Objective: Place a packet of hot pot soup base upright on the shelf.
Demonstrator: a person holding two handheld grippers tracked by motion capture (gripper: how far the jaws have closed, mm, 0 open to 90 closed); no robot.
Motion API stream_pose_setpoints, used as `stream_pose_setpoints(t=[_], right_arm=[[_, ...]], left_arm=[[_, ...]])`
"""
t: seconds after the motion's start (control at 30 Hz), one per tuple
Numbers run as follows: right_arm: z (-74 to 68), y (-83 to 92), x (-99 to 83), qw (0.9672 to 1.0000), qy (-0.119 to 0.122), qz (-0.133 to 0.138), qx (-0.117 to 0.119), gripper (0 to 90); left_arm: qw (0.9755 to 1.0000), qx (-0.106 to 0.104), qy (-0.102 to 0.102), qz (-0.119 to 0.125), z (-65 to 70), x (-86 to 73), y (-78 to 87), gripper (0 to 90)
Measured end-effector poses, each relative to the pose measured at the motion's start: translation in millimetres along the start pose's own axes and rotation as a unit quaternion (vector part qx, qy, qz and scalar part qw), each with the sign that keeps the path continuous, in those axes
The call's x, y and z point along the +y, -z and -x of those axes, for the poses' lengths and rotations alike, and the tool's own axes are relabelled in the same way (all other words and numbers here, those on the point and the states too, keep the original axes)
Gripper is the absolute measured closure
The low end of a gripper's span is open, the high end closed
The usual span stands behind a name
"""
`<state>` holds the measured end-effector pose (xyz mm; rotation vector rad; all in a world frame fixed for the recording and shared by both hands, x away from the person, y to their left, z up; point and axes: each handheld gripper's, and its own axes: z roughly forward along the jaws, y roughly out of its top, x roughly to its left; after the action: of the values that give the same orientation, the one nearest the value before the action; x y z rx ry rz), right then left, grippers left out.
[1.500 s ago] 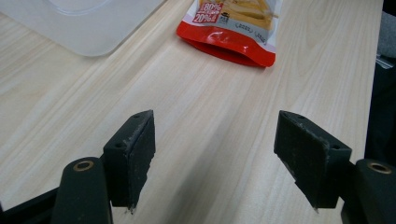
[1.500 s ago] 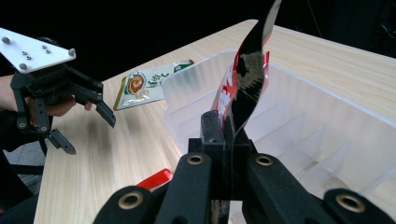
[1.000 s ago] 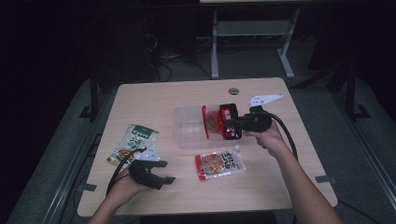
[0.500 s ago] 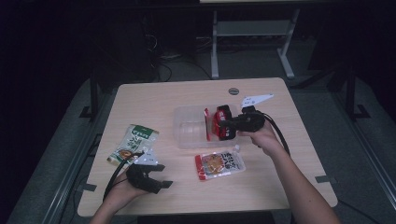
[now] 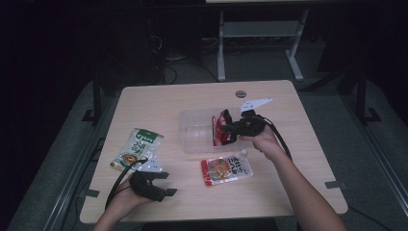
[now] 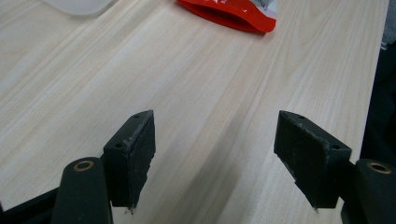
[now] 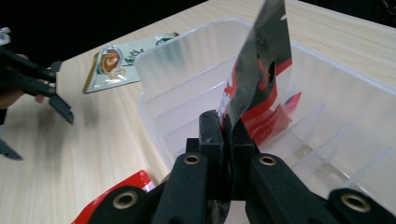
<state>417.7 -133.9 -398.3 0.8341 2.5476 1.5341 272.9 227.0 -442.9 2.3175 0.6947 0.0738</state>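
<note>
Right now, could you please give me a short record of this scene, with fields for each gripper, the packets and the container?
right gripper: shut on red packet, held upright over the clear bin
left gripper: open, nothing between its jaws, low over the table
clear bin: ribbed, mid-table
green packet: flat on the table, left of the bin
second red packet: flat on the table, in front of the bin

Right claw (image 7: 227, 135) is clamped on a red snack packet (image 7: 258, 74), holding it upright inside the clear plastic bin (image 7: 187, 70); green packet (image 7: 122, 58) lies beyond on the table (image 7: 84, 154).
</note>
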Motion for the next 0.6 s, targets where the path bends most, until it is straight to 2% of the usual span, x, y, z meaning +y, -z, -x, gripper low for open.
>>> stream_pose_setpoints(t=[0.13, 0.17, 0.33, 0.37, 0.4, 0.47, 0.5, 0.53, 0.6], right_arm=[[1.2, -2.8, 0.1, 1.0, -0.003, 0.003, -0.003, 83.4], [1.6, -3.9, 0.3, 1.0, -0.004, 0.004, -0.002, 79.8], [1.4, -4.6, 0.1, 1.0, -0.006, 0.003, -0.006, 73.5], [-0.2, -3.5, 0.4, 0.9999, -0.009, 0.003, -0.009, 69.8], [-1.3, -2.4, 0.5, 0.9999, -0.012, 0.002, -0.01, 68.5], [-2.1, -1.3, 0.7, 0.9999, -0.01, 0.004, -0.01, 66.8], [-4.2, 2.0, 1.4, 0.9999, -0.011, 0.002, -0.013, 61.9], [-4.2, 2.0, 1.4, 0.9999, -0.011, 0.002, -0.013, 61.9], [-6.9, 6.8, 2.1, 0.9998, -0.012, 0.008, -0.016, 53.1]], left_arm=[[1.0, -0.001, 0.004, 0.002, 1.1, -1.1, 0.2, 28.9], [1.0, 0.0, 0.003, 0.0, 1.3, -1.2, 0.1, 28.9], [1.0, -0.002, 0.003, -0.002, 0.9, -0.3, -0.7, 28.9], [1.0, -0.001, -0.006, -0.003, -0.9, 1.1, -1.2, 28.9], [1.0, -0.002, -0.002, -0.004, -0.3, 1.6, -1.7, 28.9], [0.9999, -0.002, -0.008, -0.008, -1.1, 2.4, -1.8, 28.9], [1.0, -0.003, -0.007, -0.005, -0.6, 3.5, -3.3, 28.9], [1.0, -0.003, -0.007, -0.005, -0.6, 3.5, -3.3, 28.9], [1.0, -0.006, -0.005, 0.0, 0.0, 4.4, -4.7, 28.9]])
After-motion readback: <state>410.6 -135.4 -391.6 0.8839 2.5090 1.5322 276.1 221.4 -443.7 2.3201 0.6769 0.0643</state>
